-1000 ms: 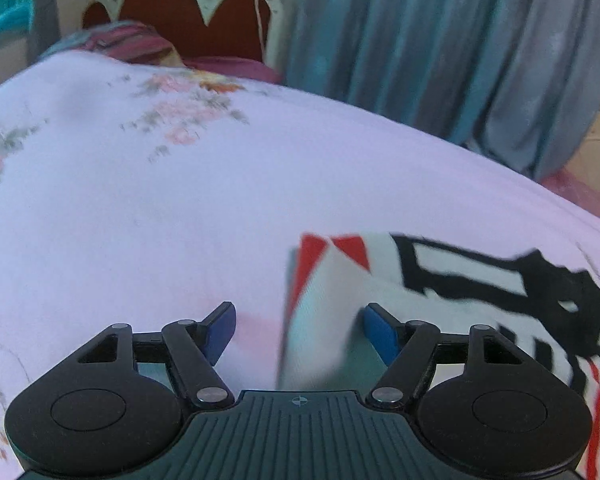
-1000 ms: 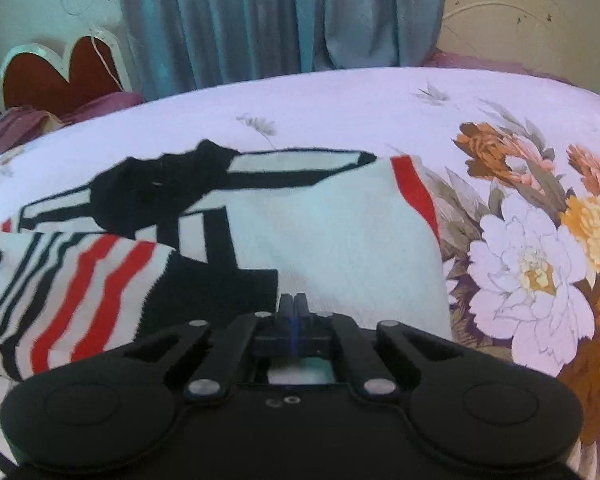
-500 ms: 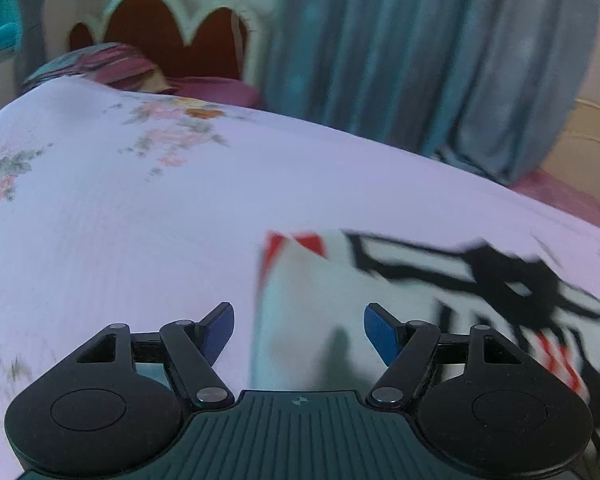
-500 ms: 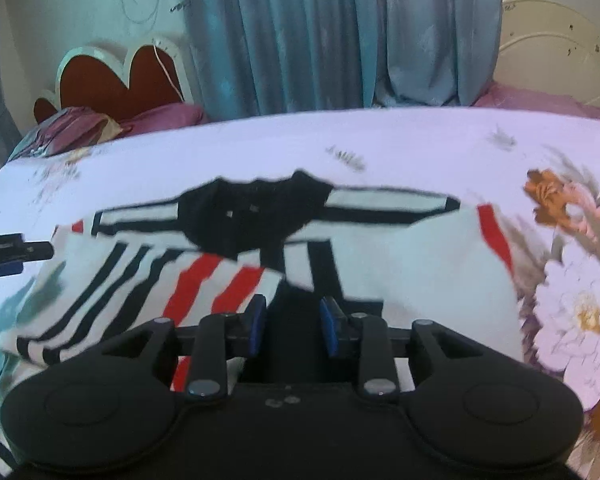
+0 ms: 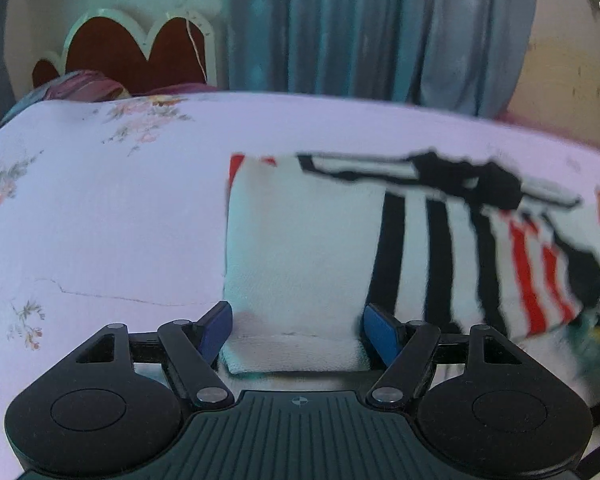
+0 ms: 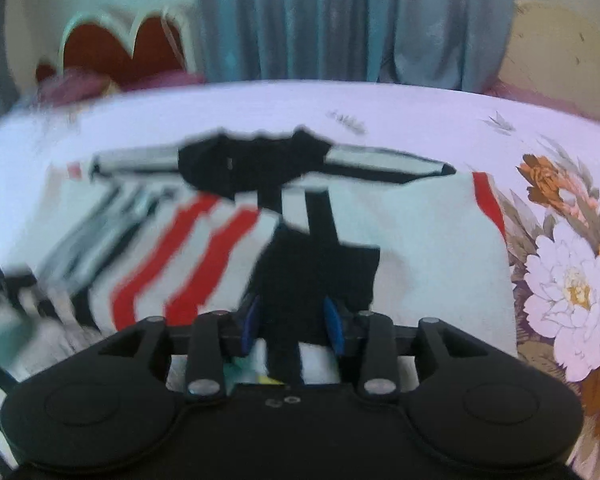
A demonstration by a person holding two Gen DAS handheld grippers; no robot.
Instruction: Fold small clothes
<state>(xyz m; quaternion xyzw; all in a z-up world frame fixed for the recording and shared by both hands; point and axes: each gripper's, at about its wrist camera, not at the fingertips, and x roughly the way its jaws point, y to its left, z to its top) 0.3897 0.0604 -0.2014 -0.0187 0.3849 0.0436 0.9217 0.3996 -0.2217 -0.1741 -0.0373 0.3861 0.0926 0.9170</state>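
A small striped shirt (image 5: 312,240) lies spread on a bed (image 5: 100,208) covered with a pale floral sheet, its white, black and red bands running across the cloth. In the left wrist view, the left gripper (image 5: 298,326) hangs low over the shirt's near edge with its jaws spread wide; a white folded hem sits between the blue pads (image 5: 380,334), but the pads stand at either side of it and do not pinch it. To the right the shirt's black collar (image 5: 476,184) and red stripes are smeared by motion blur.

In the right wrist view, the right gripper (image 6: 292,326) points down at the middle of the shirt (image 6: 428,248), over a black patch (image 6: 316,276) below the collar. Its jaws are opening, a narrow gap showing between the blue pads (image 6: 334,326); black cloth lies in that gap, and the pads appear clear of it, though blur makes the contact hard to judge. The shirt's right side is plain white with a red band at its edge, just beside a large printed flower (image 6: 572,292) on the sheet.

Behind the bed hang blue-grey curtains (image 5: 372,28), and a scalloped red headboard (image 5: 136,56) stands at the far left.
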